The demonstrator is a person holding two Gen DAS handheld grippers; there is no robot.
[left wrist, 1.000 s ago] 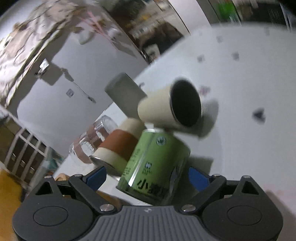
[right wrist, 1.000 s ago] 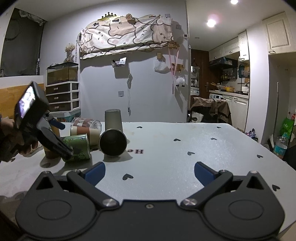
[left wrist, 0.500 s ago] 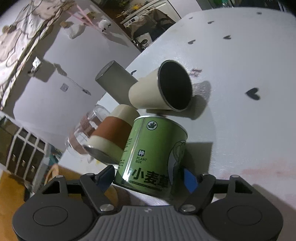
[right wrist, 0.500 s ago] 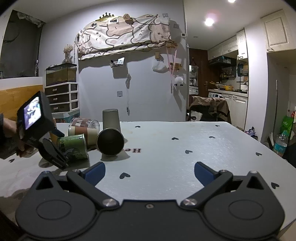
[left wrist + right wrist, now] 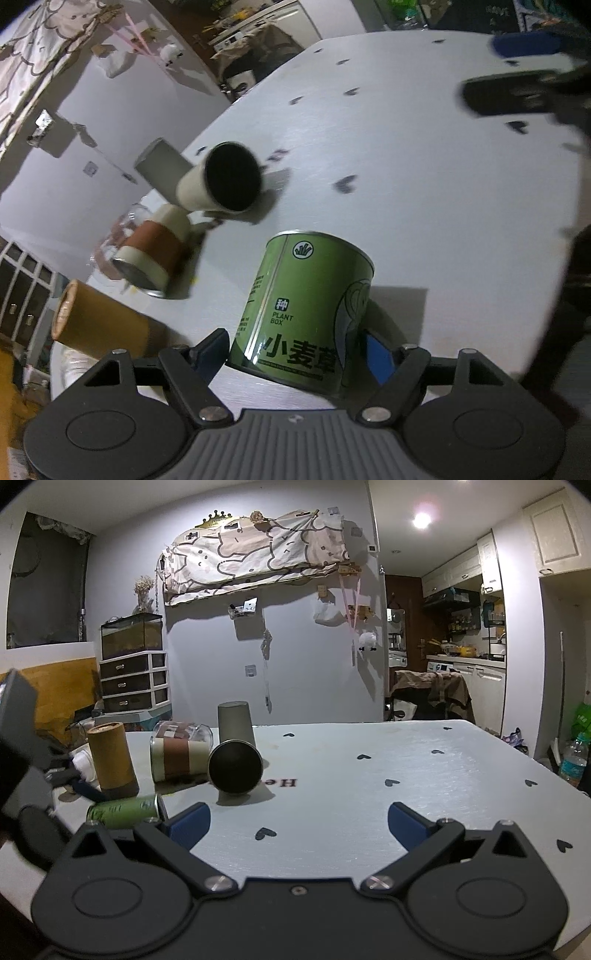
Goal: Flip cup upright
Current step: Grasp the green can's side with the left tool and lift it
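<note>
A green tin can [image 5: 306, 310], labelled "Plant Box", sits between the two blue-tipped fingers of the left claw [image 5: 295, 356], which is closed on its sides near the lower end. From the right claw's camera the can [image 5: 123, 811] appears to lie on its side, low over the pale counter [image 5: 424, 192] near the left front edge, so the flip looks begun but not finished. It is gripped, but not yet standing on its base.

Farther back, a cream cup [image 5: 225, 182] lies on its side with its dark mouth facing the cameras. It also looks still to be righted. Beside it a brown-banded cup [image 5: 155, 254] lies on its side too, with a glass jar [image 5: 184, 731] tipped over just behind. A grey cup [image 5: 235, 720] stands mouth down behind the cream one. A tan cylinder [image 5: 110, 758] stands on end near the counter's left edge.

The right claw [image 5: 297, 821] hovers above the counter with its fingers spread wide, holding nothing.
</note>
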